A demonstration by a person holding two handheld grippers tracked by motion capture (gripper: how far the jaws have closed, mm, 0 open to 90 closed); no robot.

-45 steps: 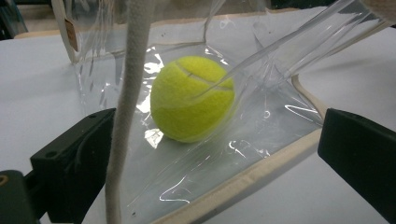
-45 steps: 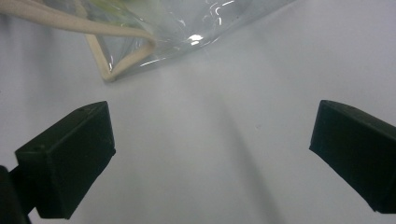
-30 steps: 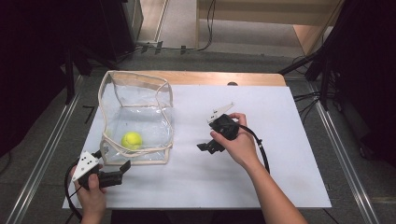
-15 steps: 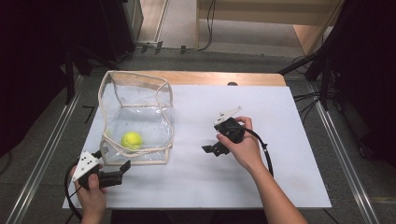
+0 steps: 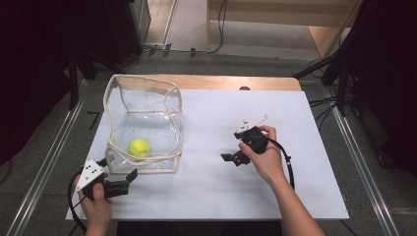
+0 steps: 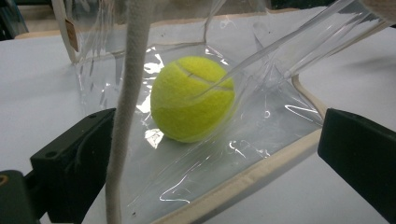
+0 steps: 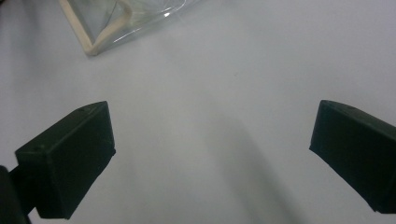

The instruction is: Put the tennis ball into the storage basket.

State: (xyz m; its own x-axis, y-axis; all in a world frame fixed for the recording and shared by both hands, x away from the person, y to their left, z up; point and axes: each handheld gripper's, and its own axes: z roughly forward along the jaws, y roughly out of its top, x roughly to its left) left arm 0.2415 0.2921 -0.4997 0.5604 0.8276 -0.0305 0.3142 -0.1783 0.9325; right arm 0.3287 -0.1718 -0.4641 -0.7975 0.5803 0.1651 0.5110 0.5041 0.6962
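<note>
The tennis ball (image 5: 138, 147) lies inside the clear bag (image 5: 142, 105) on the desk (image 5: 211, 196), the released left tongs (image 5: 119, 178) astride the bag's near corner, the released right tongs (image 5: 232, 158) well apart over bare desk.

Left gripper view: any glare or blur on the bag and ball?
Left gripper view: white glare streaks on the clear bag; tennis ball sharp, the near cord and jaws soft. Right gripper view: jaws blurred, faint shadow on the white table. High view: evenly lit table, dark surroundings.
</note>
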